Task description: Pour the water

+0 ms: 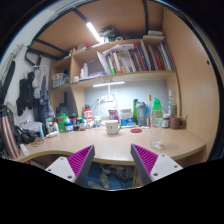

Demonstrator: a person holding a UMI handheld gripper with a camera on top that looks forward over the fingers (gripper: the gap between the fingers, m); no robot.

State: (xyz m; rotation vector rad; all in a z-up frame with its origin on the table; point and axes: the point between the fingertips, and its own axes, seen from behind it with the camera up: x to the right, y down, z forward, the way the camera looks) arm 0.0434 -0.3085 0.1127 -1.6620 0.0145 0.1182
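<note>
Gripper view: the tongs [112, 163] stand released, nothing between their pink pads [80, 160]. Beyond them on the wooden desk [100, 146], left to right: bottles [66, 122], white cup [112, 127], green bottle [157, 113].

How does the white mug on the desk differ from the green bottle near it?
The white mug is short, squat and pale; the green bottle is taller, slimmer and coloured. The mug stands nearer the desk's middle, the bottle further to its right. Both stand upright on the desk, beyond the open gripper.
</note>
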